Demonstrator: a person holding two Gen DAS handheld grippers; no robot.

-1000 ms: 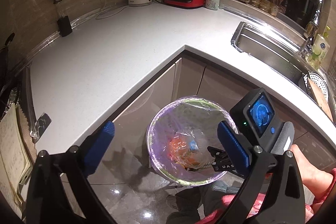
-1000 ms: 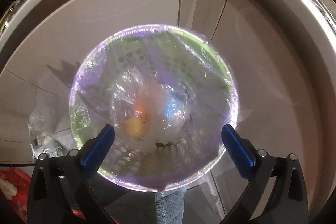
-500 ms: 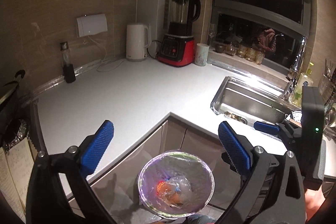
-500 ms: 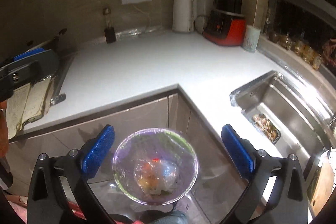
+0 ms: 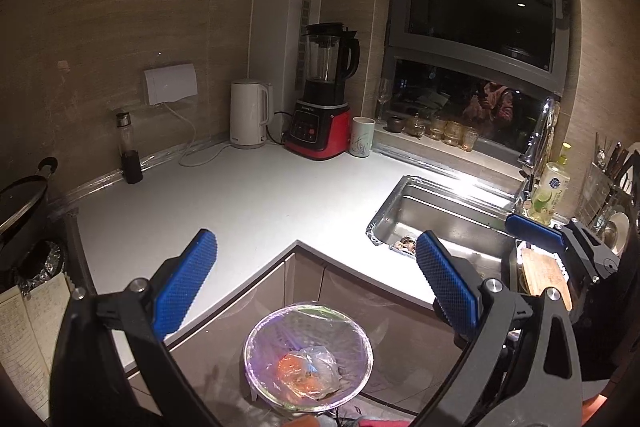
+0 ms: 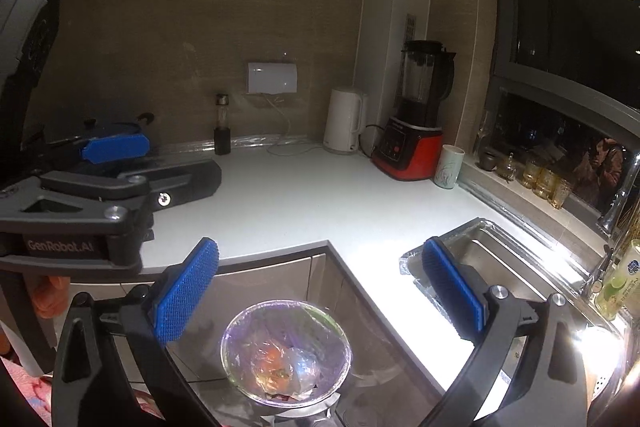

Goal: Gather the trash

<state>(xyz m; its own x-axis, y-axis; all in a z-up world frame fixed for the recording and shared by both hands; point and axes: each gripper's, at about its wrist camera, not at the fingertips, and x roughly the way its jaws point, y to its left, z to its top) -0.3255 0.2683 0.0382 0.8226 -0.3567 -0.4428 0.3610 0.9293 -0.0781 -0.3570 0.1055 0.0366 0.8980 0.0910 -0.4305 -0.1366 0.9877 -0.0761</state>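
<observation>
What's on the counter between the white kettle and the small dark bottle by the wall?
Only a loose white cord trailing along the counter between kettle and bottle; otherwise that stretch is bare, shown in both wrist views.

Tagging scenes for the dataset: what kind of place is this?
A home kitchen, most likely: a white L-shaped counter with a kettle and red-based blender, a steel sink under a window, and a lined trash bin on the floor.

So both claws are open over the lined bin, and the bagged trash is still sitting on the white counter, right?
Not quite. The bagged trash is already inside the lined bin, not on the white counter; the left wrist view shows it. Both the left claw and right claw are open.
</observation>
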